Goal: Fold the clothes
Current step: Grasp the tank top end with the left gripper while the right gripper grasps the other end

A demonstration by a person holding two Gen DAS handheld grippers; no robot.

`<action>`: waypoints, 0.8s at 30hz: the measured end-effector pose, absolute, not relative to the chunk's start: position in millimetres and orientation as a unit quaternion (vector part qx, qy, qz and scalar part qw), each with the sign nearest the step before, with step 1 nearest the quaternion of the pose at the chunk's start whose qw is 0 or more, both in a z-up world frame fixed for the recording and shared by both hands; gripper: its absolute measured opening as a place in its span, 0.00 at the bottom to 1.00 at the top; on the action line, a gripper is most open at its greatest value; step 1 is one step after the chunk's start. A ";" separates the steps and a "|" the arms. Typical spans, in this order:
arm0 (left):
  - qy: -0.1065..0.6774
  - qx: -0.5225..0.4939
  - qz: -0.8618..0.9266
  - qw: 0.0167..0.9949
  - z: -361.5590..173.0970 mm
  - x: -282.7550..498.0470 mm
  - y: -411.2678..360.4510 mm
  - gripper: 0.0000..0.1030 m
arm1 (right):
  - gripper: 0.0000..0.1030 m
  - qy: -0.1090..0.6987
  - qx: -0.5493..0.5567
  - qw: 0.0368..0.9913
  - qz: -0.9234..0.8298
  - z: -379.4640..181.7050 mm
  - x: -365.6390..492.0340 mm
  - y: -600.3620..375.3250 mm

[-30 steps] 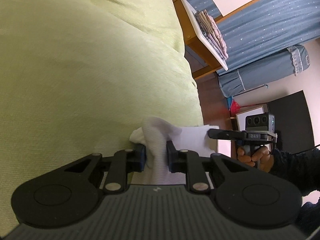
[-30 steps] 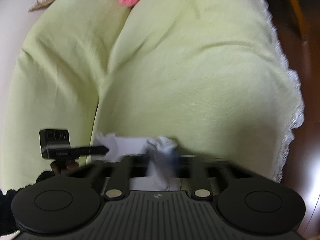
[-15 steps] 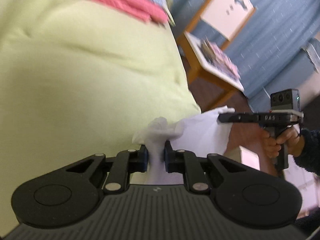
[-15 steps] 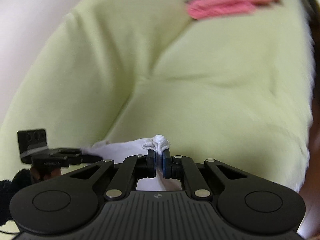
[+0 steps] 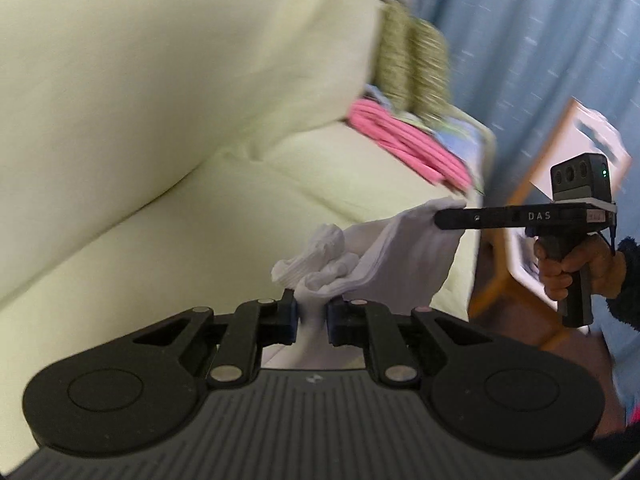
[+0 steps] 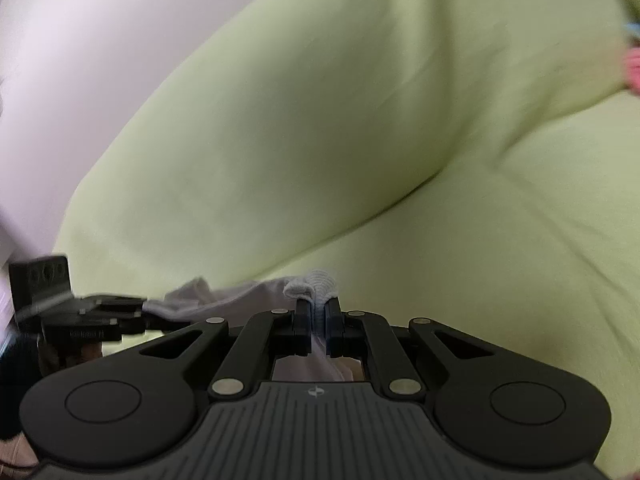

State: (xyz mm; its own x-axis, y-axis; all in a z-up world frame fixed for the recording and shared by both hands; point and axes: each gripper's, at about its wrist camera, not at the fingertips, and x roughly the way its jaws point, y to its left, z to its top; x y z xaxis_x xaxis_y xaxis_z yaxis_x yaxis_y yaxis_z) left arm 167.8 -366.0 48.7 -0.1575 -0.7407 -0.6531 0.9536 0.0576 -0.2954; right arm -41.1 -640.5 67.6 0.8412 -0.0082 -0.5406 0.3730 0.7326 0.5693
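The white garment (image 5: 404, 256) hangs in the air between the two grippers, above the sofa (image 5: 200, 216). The left gripper (image 5: 311, 314) clamps one bunched, ribbed corner and the right gripper (image 5: 438, 216) pinches another, probably to spread the cloth flat for a fold. It looks thin, soft and creased. Farther off lie pink clothes (image 5: 404, 148) beside a blue curtain (image 5: 532, 48).

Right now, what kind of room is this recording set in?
Most likely a home living room or bedroom: a pale green sofa with folded pink clothing at its end, blue curtains behind, and a wooden side table beside it.
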 end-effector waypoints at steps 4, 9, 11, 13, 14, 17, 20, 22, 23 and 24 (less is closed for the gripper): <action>0.409 0.098 -0.605 0.676 48.7 116.1 -329.9 0.10 | 0.06 0.313 0.343 0.885 -0.026 70.7 -53.3 -654.1; 0.474 0.032 -0.535 0.699 43.5 74.4 -293.8 0.10 | 0.06 0.377 0.352 0.856 0.035 71.8 -55.5 -666.1; 0.488 0.021 -0.518 0.702 32.7 74.4 -291.5 0.10 | 0.07 0.417 0.356 0.836 0.036 51.6 -42.0 -672.9; 0.505 0.019 -0.503 0.701 5.4 84.6 -300.9 0.10 | 0.07 0.452 0.355 0.818 0.029 18.9 -24.2 -681.1; 0.515 0.015 -0.497 0.699 -13.5 91.5 -308.9 0.10 | 0.07 0.463 0.353 0.812 0.020 -4.3 -14.0 -687.3; 0.548 0.012 -0.472 0.690 -84.6 125.6 -336.4 0.09 | 0.07 0.490 0.360 0.794 -0.015 -66.3 14.2 -705.5; 0.546 0.040 -0.468 0.694 -114.4 140.5 -358.9 0.10 | 0.08 0.493 0.377 0.784 -0.022 -97.5 23.1 -713.5; 0.536 0.053 -0.482 0.690 -119.4 145.9 -365.4 0.13 | 0.12 0.486 0.368 0.792 -0.019 -99.3 22.3 -711.7; 0.529 0.060 -0.490 0.690 -118.5 145.2 -364.9 0.19 | 0.16 0.482 0.364 0.797 -0.018 -99.5 20.8 -710.4; 0.525 0.067 -0.494 0.690 -119.8 144.1 -363.3 0.22 | 0.23 0.476 0.368 0.798 -0.018 -100.9 15.3 -706.6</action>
